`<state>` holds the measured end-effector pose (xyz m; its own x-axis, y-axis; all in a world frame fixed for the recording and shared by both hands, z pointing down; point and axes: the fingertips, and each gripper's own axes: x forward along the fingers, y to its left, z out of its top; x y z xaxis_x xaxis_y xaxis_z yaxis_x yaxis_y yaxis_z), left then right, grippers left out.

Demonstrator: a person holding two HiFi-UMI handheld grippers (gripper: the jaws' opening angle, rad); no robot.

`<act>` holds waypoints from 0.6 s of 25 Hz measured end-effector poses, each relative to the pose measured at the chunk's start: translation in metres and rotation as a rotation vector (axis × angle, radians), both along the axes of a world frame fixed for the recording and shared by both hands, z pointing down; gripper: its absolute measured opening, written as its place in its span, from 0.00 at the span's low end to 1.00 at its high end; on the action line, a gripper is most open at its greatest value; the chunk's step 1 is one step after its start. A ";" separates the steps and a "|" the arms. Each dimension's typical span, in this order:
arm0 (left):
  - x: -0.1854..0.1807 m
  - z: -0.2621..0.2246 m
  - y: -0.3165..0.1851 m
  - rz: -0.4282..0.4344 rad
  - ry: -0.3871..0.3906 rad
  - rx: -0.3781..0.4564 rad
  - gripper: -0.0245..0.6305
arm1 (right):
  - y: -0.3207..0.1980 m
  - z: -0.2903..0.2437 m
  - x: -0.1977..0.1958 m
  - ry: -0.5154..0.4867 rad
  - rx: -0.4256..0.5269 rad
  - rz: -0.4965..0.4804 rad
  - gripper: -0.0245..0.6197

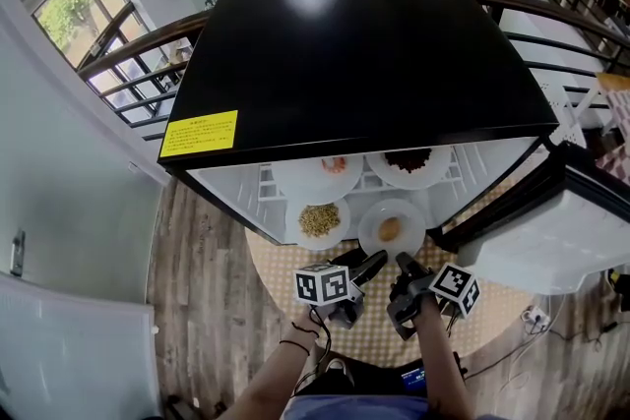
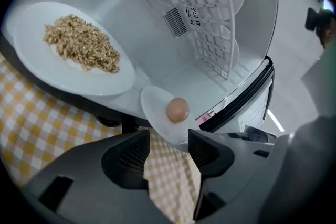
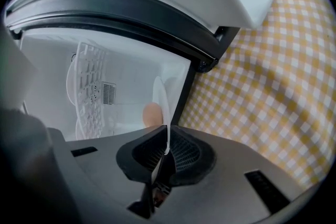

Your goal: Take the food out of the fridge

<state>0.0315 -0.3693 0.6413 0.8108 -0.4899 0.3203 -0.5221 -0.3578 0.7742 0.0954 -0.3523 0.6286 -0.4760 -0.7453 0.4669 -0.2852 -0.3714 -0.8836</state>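
While the right gripper (image 3: 167, 145) pinches the rim of the plate (image 1: 409, 242) bearing an egg (image 1: 390, 229) in the fridge (image 1: 374, 54) and the left gripper (image 2: 168, 145) gapes unloaded, sliding that plate out level looks next

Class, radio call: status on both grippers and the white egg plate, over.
Right gripper shut on rim of round white plate, brown egg aboard. Left gripper open beside it. Nothing seen blocking.

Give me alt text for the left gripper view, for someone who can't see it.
The left gripper, jaws open, frames the near rim of a small white plate holding one round brown food item in an open white fridge. A larger plate of golden grains sits to its left, a yellow checked cloth below.
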 end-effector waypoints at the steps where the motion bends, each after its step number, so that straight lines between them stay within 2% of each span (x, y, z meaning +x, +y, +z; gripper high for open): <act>1: -0.001 0.001 -0.002 -0.012 0.012 -0.008 0.38 | 0.000 0.000 0.000 0.000 -0.001 -0.004 0.08; 3: -0.002 0.001 -0.006 -0.028 0.010 -0.008 0.38 | 0.000 0.000 -0.002 -0.004 0.001 -0.010 0.08; 9: 0.000 -0.003 -0.014 -0.026 -0.072 0.062 0.37 | 0.001 -0.006 -0.003 -0.005 0.011 -0.028 0.08; 15: -0.005 -0.014 -0.006 -0.056 -0.052 0.087 0.37 | 0.006 -0.013 -0.006 -0.026 0.021 -0.060 0.08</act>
